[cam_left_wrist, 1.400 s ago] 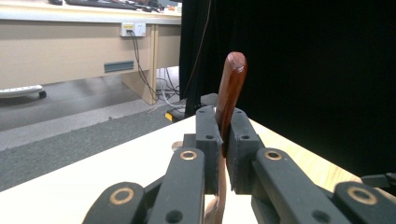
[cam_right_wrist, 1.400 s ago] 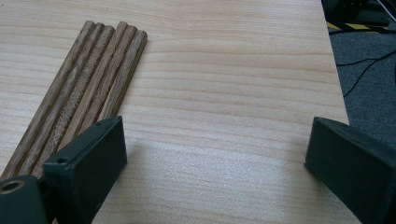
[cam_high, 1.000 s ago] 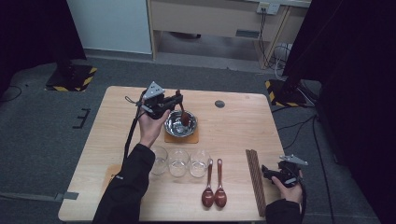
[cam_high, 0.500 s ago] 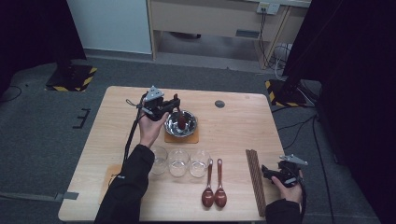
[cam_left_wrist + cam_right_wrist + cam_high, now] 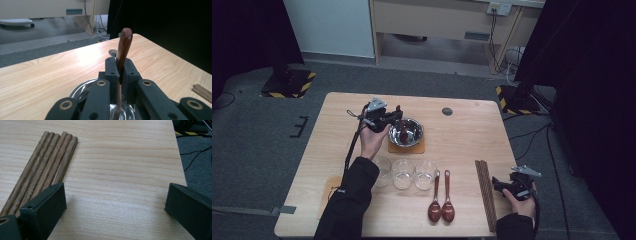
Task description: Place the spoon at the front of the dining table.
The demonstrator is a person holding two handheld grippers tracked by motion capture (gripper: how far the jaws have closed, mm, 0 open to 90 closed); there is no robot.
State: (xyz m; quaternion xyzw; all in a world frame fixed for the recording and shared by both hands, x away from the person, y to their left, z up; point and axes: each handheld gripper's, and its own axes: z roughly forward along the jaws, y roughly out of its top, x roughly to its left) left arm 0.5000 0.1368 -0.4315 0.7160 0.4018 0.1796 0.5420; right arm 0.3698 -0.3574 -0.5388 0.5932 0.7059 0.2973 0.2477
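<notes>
The left gripper (image 5: 119, 72) clamps a wooden spoon (image 5: 123, 47) upright above the steel bowl (image 5: 406, 131). It should lower straight down, then release gently. The right gripper (image 5: 510, 186) gapes idle at the table's four o'clock.

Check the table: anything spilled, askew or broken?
Nothing stands out. The left gripper holds a wooden spoon upright over the steel bowl; glasses, two spoons and chopsticks lie in tidy rows. No spills.

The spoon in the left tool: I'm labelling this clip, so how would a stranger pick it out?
Find the steel bowl on its brown mat, mid-table. A dark red-brown wooden spoon stands in it, handle clamped by the left tool. Two similar spoons lie flat near the table's front edge; this one is upright and held.
</notes>
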